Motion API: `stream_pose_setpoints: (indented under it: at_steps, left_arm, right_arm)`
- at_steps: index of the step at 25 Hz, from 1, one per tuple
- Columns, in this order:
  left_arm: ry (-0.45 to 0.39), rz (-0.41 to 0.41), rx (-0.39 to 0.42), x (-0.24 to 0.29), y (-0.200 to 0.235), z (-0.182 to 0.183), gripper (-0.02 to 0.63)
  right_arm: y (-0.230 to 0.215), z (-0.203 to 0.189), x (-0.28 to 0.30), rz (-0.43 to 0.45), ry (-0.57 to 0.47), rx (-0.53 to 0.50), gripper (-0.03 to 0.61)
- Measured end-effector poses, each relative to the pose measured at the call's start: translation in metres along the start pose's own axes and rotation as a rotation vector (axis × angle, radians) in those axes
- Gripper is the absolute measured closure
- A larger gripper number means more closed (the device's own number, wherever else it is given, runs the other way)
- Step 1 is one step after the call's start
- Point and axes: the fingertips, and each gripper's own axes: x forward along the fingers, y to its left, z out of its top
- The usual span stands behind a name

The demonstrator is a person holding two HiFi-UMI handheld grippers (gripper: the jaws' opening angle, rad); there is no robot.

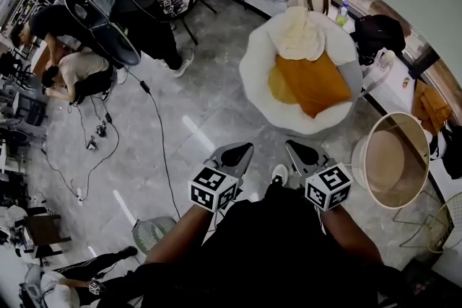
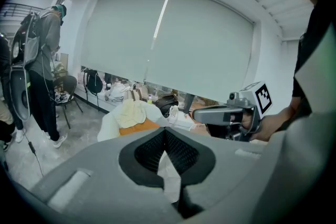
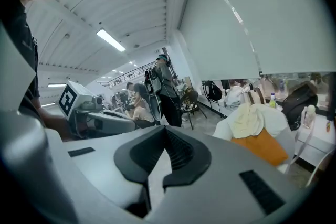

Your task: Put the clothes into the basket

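Note:
A cream garment (image 1: 299, 34) and an orange garment (image 1: 312, 83) lie on a white armchair (image 1: 256, 76) ahead of me. The round beige basket (image 1: 359, 159) stands on the floor to the chair's right, and nothing shows inside it. My left gripper (image 1: 238, 148) and right gripper (image 1: 297, 148) are held side by side short of the chair, both shut and holding nothing. In the left gripper view the shut jaw tips (image 2: 166, 131) point at the chair with the clothes (image 2: 134, 115). The right gripper view shows its shut tips (image 3: 165, 130), with the orange garment (image 3: 262, 147) off to the right.
Several people (image 1: 115, 3) stand and crouch at the far left among chairs and gear. A black cable (image 1: 160, 133) runs across the grey floor. A fan (image 1: 154, 233) lies near my left foot. A wire basket (image 1: 447, 223) and a black bag (image 1: 377, 32) sit at the right.

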Motion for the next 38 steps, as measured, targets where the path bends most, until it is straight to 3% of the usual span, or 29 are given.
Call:
stream_pose_setpoints:
  at_steps: [7, 17, 25, 32, 38]
  left_arm:
    - [0.010, 0.032, 0.021, 0.036, 0.049, 0.029, 0.620]
    - [0.065, -0.031, 0.000, 0.069, 0.115, 0.047, 0.620]
    - [0.068, -0.176, 0.126, 0.094, 0.215, 0.089, 0.620]
    - [0.081, -0.332, 0.231, 0.096, 0.307, 0.131, 0.620]
    - [0.110, -0.428, 0.249, 0.099, 0.349, 0.137, 0.620]
  right_arm:
    - [-0.034, 0.026, 0.051, 0.031, -0.009, 0.000, 0.565]
    - [-0.062, 0.039, 0.112, -0.023, 0.005, 0.067, 0.565]
    - [-0.082, 0.072, 0.204, -0.197, -0.032, 0.112, 0.565]
    - [-0.065, 0.101, 0.295, -0.333, -0.072, 0.176, 0.565]
    - [-0.058, 0.117, 0.324, -0.453, -0.084, 0.169, 0.565]
